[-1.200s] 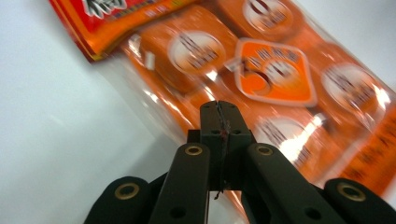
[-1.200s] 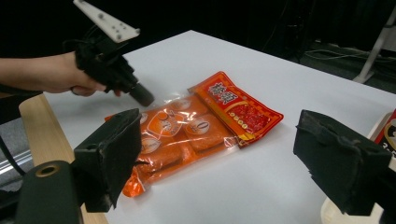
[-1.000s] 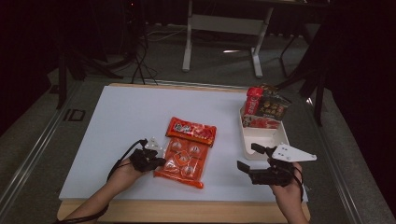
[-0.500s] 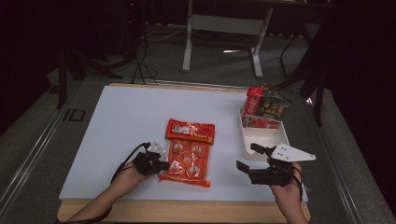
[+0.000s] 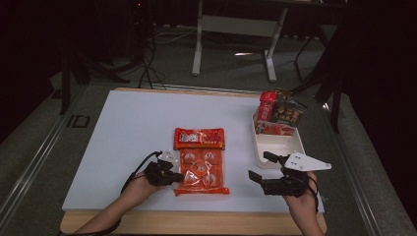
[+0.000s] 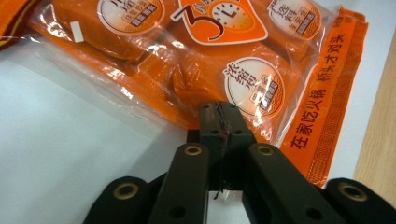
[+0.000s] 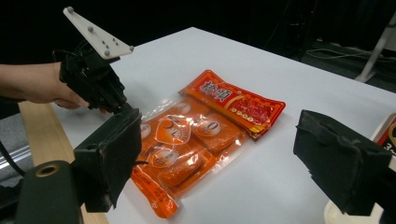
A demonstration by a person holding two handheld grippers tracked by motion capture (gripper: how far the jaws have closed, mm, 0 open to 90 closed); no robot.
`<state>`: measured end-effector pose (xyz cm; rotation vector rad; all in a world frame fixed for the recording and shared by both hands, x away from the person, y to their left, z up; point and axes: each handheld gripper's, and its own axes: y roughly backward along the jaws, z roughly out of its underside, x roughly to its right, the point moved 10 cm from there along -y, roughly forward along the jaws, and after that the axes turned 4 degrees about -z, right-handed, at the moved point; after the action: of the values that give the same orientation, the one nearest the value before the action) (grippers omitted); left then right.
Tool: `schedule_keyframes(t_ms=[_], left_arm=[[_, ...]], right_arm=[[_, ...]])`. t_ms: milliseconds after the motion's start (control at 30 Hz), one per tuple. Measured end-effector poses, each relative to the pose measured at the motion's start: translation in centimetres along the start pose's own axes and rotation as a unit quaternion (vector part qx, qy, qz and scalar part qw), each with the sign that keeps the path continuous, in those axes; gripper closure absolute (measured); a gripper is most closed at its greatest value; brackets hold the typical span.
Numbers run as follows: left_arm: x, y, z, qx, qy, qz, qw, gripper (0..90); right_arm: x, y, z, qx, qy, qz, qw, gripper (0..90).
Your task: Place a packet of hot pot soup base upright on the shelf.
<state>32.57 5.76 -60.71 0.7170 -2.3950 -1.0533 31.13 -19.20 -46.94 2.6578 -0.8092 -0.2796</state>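
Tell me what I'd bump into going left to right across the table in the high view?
left gripper → orange packet → right gripper → white tray with snack packs

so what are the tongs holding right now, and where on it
The left tongs are shut on the orange packet, pinching its clear side edge. The right tongs are open and hold nothing.

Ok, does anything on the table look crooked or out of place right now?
Slightly. The orange multipack is puckered at its left edge, where the left gripper pinches the wrapper. The red packet overlaps its far end. In the white bin, snack packs stick up over the rim.
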Motion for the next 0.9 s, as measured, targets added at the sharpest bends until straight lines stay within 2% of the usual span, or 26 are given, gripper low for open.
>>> schedule_keyframes(t_ms=[233,400,600,700,767,833,900], left_arm=[[-0.5,1.4,-1.4,0.031,0.017,0.007,0.9993,78.4],[-1.3,2.7,-2.7,0.06,0.026,0.011,0.9978,63.2],[-3.1,3.6,-3.9,0.093,0.043,-0.006,0.9947,51.7],[-4.3,3.7,-4.3,0.104,0.054,-0.022,0.9928,46.0],[-5.1,3.7,-4.4,0.108,0.055,-0.034,0.9921,45.4],[-5.9,3.6,-4.6,0.111,0.067,-0.038,0.9908,41.5],[-6.6,3.4,-4.8,0.114,0.07,-0.044,0.9901,41.4]], right_arm=[[0.2,0.2,-0.1,0.004,0.002,0.007,1.0,15.0],[0.2,0.2,-0.3,0.008,0.01,0.006,0.9999,17.0],[0.0,0.0,-0.3,0.009,0.03,0.005,0.9995,16.4],[0.0,0.1,-0.4,0.012,0.035,0.009,0.9993,14.7],[0.0,0.1,-0.4,0.014,0.034,0.01,0.9993,14.2],[0.1,0.1,-0.3,0.01,0.03,0.016,0.9994,14.0],[0.2,0.1,-0.2,0.01,0.024,0.018,0.9995,13.8]])
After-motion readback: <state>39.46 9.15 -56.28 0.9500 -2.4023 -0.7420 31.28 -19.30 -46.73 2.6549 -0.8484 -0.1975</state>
